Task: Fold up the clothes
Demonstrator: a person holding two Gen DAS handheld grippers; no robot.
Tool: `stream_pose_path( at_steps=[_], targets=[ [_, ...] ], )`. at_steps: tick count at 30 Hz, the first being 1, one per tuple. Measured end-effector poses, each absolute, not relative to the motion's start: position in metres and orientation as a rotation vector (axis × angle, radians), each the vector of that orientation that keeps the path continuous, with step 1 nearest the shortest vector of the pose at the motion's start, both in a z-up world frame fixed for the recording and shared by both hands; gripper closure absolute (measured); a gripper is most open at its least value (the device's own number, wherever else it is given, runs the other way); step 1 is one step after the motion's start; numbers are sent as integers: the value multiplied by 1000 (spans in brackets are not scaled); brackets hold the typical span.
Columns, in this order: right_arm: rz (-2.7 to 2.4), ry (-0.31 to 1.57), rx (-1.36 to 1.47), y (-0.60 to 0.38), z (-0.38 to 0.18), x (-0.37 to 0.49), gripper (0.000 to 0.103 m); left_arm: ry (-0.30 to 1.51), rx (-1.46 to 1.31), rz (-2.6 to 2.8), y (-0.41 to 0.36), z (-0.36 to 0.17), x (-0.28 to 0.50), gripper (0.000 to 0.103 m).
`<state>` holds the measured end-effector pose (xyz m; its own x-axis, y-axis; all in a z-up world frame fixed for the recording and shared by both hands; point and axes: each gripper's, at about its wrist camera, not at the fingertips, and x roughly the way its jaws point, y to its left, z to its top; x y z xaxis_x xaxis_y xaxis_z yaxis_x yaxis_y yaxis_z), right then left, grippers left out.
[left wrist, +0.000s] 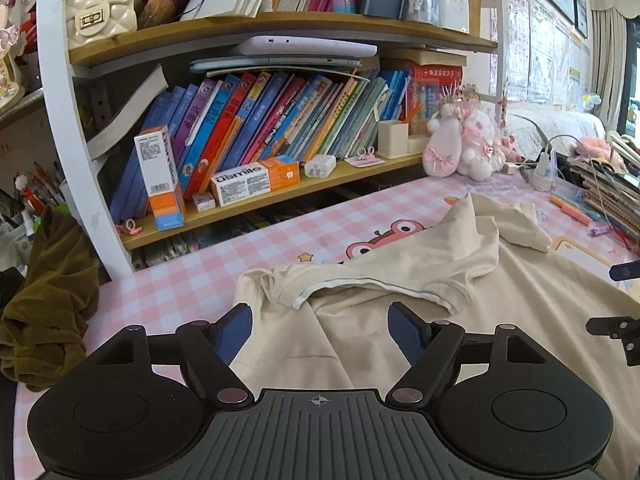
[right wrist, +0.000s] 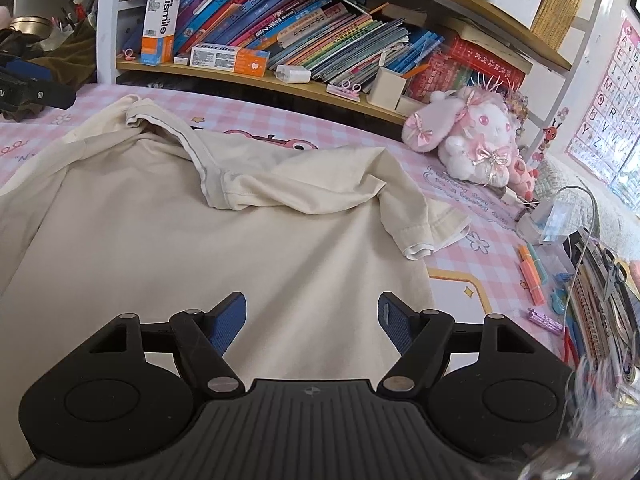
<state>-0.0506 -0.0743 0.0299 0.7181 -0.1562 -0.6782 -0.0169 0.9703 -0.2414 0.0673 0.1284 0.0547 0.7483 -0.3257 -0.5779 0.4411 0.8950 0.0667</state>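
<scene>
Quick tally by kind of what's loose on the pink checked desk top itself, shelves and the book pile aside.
Cream T-shirt: 1
Brown garment: 1
Plush rabbit: 1
Orange markers: 2
Purple marker: 1
Total: 6

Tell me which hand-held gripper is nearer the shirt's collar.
Left. The left hand-held gripper hangs open just short of the collar of the cream shirt. The right hand-held gripper is open over the shirt's plain body, farther from the neckline.
</scene>
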Motion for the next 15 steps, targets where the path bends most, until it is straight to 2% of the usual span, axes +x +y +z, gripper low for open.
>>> stream_pose_path(
  at_steps=[4, 15],
  targets=[
    [-71, 781, -246, -72, 24, -49, 32, 631, 193, -423, 131, 45, 71, 22],
    [-77, 869, -235, -70, -4, -54, 32, 728, 190, -334, 167, 11, 58, 22]
  ],
)
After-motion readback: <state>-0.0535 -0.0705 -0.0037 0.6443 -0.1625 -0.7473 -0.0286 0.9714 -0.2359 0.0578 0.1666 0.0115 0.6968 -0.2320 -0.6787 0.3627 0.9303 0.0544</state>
